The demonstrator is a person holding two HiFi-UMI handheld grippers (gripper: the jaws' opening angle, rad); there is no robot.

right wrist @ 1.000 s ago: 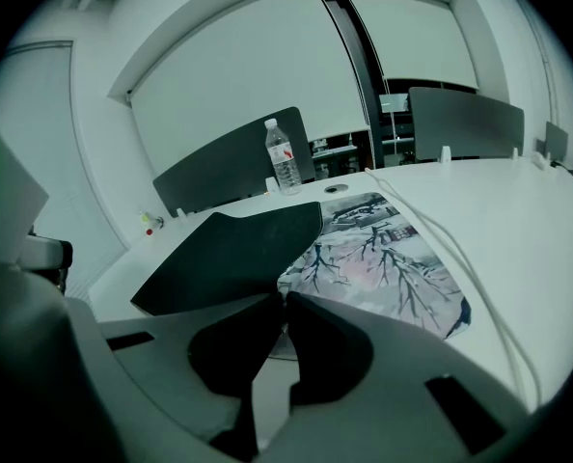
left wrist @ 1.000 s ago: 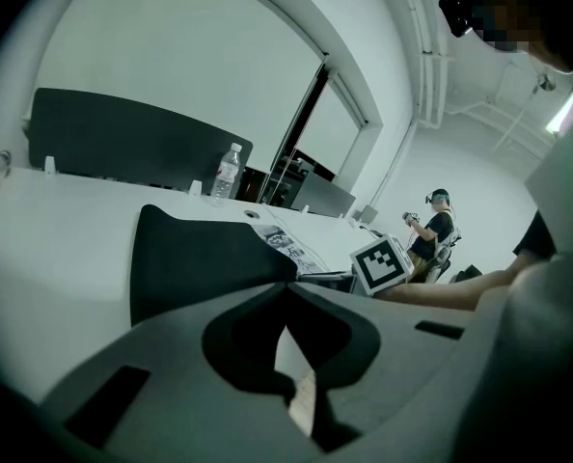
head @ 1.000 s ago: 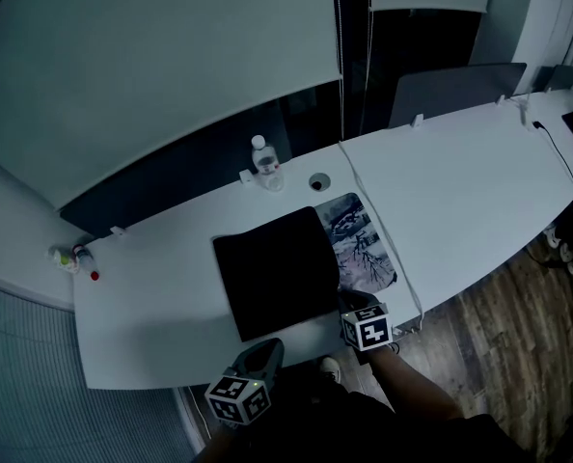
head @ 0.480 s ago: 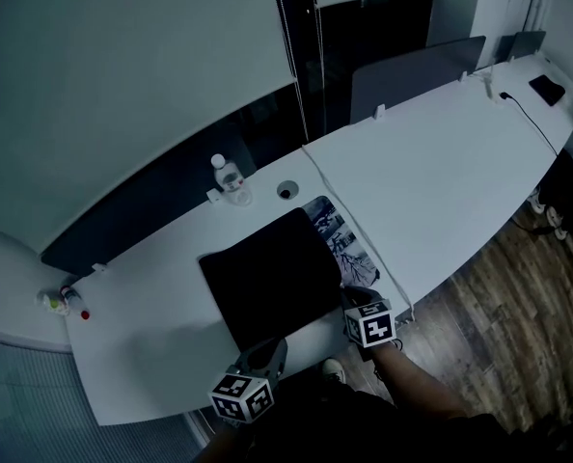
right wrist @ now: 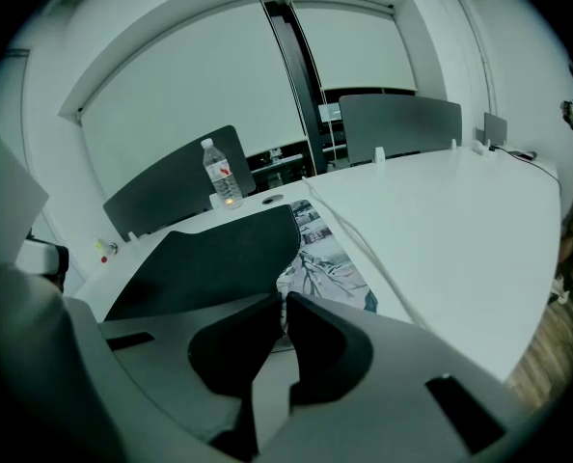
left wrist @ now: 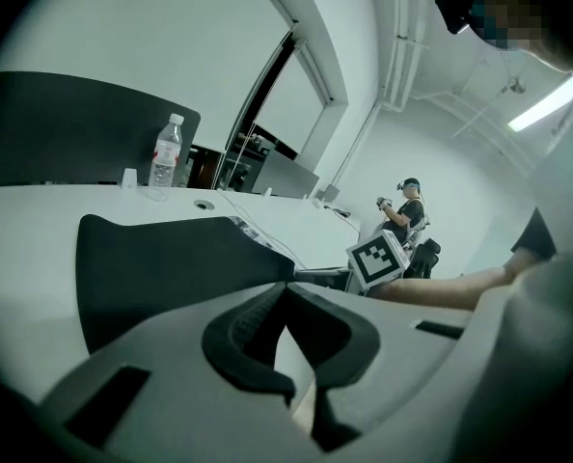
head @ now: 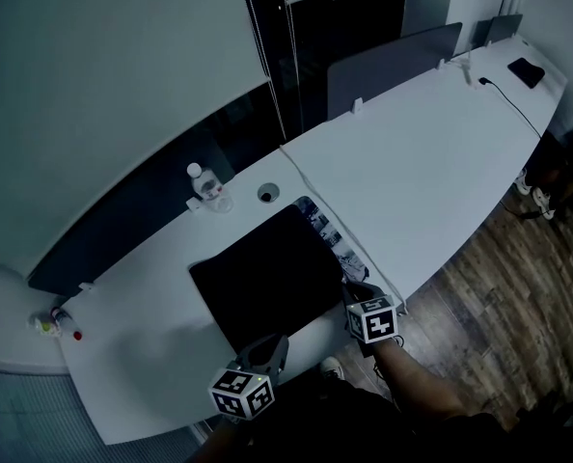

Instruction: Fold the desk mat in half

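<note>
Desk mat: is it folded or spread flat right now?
Folded over, not fully in half: the mat shows its black underside on top, with a strip of printed face uncovered along its right edge.

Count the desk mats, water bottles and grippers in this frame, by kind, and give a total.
desk mat: 1
water bottle: 1
grippers: 2, the left gripper and the right gripper
Total: 4

The left gripper [left wrist: 286, 287] has its jaws closed on the raised edge of the black flexible desk mat [left wrist: 161, 268]. A clear plastic water bottle [left wrist: 166, 157] stands upright beyond.
</note>
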